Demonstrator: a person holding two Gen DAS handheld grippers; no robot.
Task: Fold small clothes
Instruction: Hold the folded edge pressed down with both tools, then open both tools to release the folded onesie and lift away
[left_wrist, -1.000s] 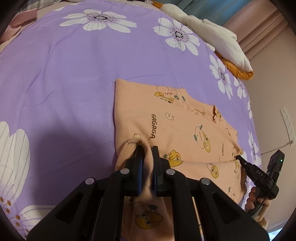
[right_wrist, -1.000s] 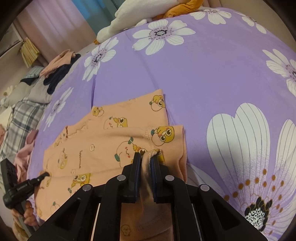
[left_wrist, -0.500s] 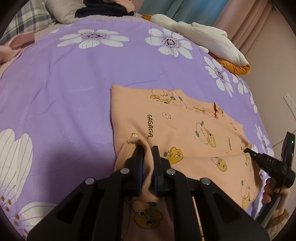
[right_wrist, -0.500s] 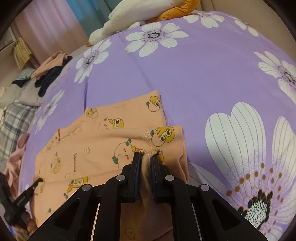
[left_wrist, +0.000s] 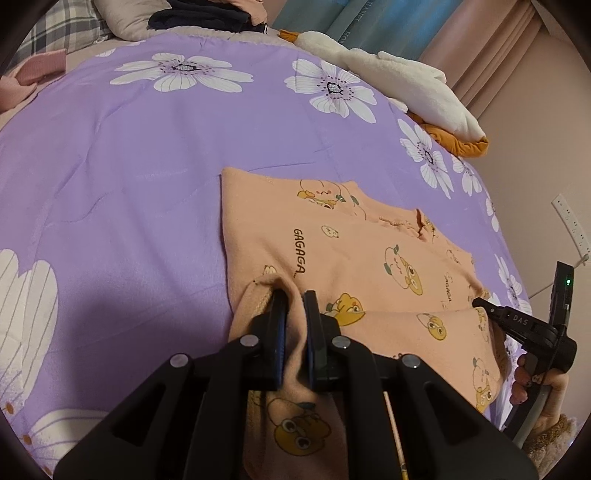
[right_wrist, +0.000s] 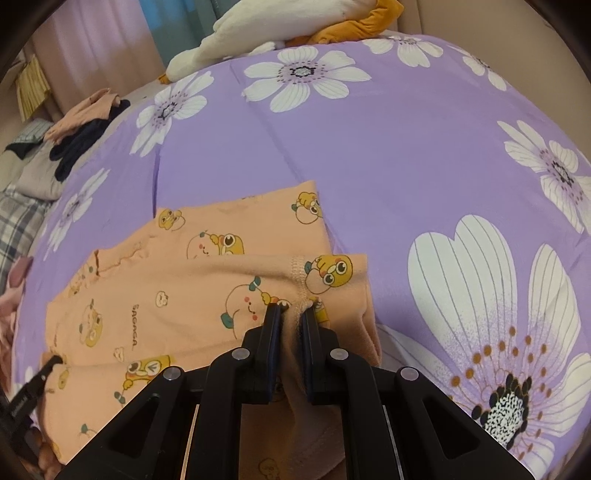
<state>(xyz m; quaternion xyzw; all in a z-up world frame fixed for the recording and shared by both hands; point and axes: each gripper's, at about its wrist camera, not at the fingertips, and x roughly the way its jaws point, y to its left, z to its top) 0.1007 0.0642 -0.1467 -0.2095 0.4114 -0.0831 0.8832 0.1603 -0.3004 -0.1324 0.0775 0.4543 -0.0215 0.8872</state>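
Since the earlier frame little is changed in the cloth itself, but both views are tipped up slightly, so that more of the pillows and the pile of clothes (left_wrist: 207, 16) at the head of the bed is taken in, and the folded edge is carried a little further over the garment. A small peach garment (left_wrist: 354, 251) printed with cartoon animals is laid on the purple flowered bedspread (left_wrist: 129, 166), partly doubled over on itself. The left gripper (left_wrist: 293, 306) is clamped on a bunched corner of the near edge, and the right gripper (right_wrist: 291, 314) is likewise clenched on the opposite corner, at a stitched seam; cloth is seen pinched between the jaws in both wrist views. The right gripper is also seen from the left view, held in a hand (left_wrist: 532, 373) at the far side of the garment. The step in hand is judged to be the lengthwise fold, with the near edge being drawn across. Next, both corners would need to be carried evenly to the far edge, lowered flat and aligned, and only then released, so that no skew or wrinkle is left in the fold.
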